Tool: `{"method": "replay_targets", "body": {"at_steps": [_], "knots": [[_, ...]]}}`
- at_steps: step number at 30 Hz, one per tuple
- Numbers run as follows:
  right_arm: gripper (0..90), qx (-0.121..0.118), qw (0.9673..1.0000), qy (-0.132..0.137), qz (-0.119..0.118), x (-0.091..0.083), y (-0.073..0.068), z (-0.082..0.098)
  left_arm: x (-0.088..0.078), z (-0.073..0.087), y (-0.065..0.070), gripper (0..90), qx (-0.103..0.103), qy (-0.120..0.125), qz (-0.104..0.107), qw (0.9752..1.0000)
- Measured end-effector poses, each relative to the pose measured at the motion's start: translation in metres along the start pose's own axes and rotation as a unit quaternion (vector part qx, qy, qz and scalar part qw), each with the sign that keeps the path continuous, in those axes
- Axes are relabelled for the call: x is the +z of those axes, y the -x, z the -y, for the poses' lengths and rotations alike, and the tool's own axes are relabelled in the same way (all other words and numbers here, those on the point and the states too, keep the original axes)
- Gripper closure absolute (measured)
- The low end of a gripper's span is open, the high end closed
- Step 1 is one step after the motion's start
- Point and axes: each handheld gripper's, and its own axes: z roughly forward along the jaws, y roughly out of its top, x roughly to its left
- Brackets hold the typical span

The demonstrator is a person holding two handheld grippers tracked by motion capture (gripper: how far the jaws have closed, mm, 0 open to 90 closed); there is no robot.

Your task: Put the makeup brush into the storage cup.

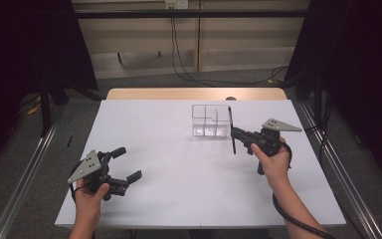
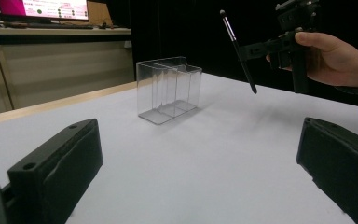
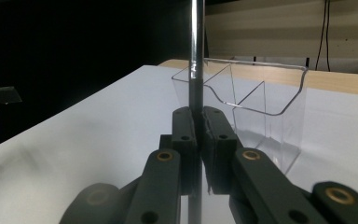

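A clear plastic organizer (image 1: 209, 122) with several compartments stands on the white table (image 1: 154, 129), right of centre toward the back. Just right of it my right gripper (image 1: 235, 133) is shut on a thin dark stick (image 1: 230, 117), held nearly upright above the tabletop. In the right gripper view the stick (image 3: 196, 70) rises between the closed jaws (image 3: 199, 130), with the organizer (image 3: 261, 93) right behind it. My left gripper (image 1: 129, 163) rests open near the front left of the table. From it I see the organizer (image 2: 170, 88) and the stick (image 2: 237, 49) with its rounded top end.
A wooden strip (image 1: 179, 93) borders the table's far edge. Metal rails (image 1: 25, 174) run along both sides on the floor, and cables (image 1: 189, 74) lie behind the table. Bare tabletop lies between the two grippers.
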Motion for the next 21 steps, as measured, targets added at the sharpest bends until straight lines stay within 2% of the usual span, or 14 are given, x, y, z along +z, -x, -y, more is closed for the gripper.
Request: {"method": "replay_targets", "body": {"at_steps": [21], "knots": [[84.7,-0.010,0.9992,0.033,0.017,0.0044,-0.0022,-0.0075,-0.0004,-0.0002,0.0002,0.0,0.000,0.002,0.000,1.0000]]}}
